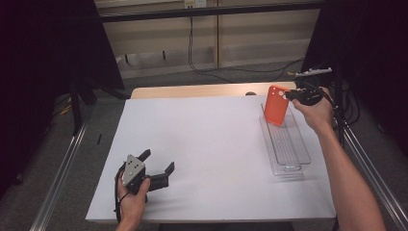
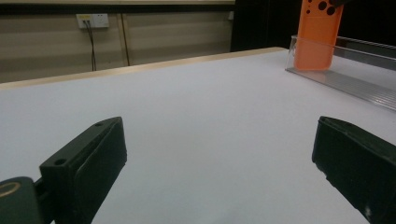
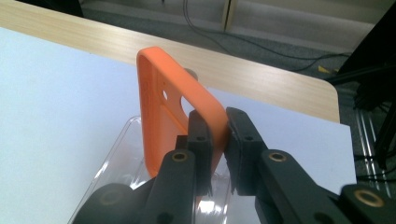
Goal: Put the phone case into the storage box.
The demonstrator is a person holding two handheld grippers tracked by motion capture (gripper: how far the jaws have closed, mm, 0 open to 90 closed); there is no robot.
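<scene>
The right hand-held gripper (image 1: 292,95) is extended over the far right of the table (image 1: 207,149), forearm stretched forward, its jaws clamped on the edge of the orange phone case (image 1: 276,104). The case stands upright at the far end of the clear tray (image 1: 288,151). The left hand-held gripper (image 1: 158,166) rests near the table's front left, jaws apart, empty.

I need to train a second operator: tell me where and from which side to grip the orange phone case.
Grip the orange phone case by its thin upper side rim, from its right, as the right gripper does now. It stands upright in the clear tray, so that edge is exposed.
</scene>
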